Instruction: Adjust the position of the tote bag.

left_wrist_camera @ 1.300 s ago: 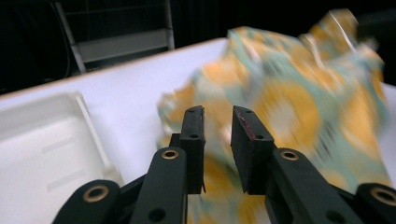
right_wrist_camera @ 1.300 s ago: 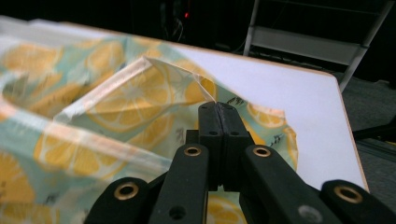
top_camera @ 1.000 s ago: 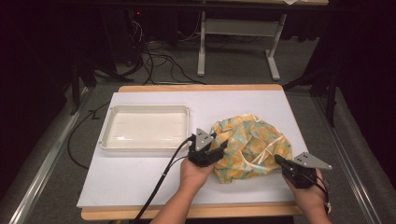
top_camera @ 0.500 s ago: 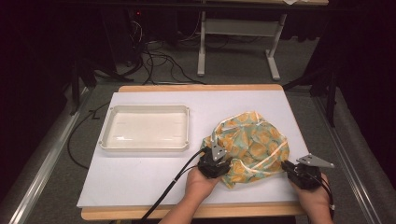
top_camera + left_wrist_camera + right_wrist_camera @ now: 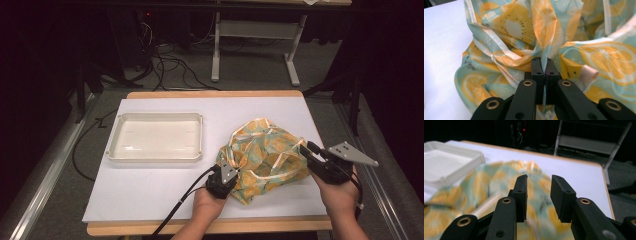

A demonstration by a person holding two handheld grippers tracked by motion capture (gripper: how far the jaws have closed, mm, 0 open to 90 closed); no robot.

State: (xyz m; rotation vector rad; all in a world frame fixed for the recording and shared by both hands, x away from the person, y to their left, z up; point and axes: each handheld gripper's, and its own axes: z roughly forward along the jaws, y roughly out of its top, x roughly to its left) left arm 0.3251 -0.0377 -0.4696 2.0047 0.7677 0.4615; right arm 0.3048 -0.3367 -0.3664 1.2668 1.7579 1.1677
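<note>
A: From the high view, where does the work stand?

B: The fruit-print bag (image 5: 262, 155) lies crumpled on the bench (image 5: 150, 200), just right of the white tray (image 5: 156, 136). The left gripper (image 5: 231, 173) sits at the bag's near-left edge; the right gripper (image 5: 309, 148) hovers at its right side. I'd judge the step to be getting hold of the bag's rim at two spots so it can be spread or lifted.

A: What does the left gripper view show?

B: Its jaws have just been closing and now stand together, clamped on a thin fold of the bag (image 5: 544, 37) that runs up between the pads. The pale ribbon trim (image 5: 494, 56) passes just left of them.

A: And the right gripper view?

B: The right gripper (image 5: 539, 192) has just been opening; its jaws stand partly apart with nothing between them, above the blurred bag (image 5: 486, 195). The tray (image 5: 446, 162) sits beyond the bag, to the left.

A: How to do this well?

B: Keep the left pinch firm and low. Bring the right one down onto a single rim fold opposite, not a bunched layer, and close fully before pulling, or the slippery cloth may slide out.
</note>
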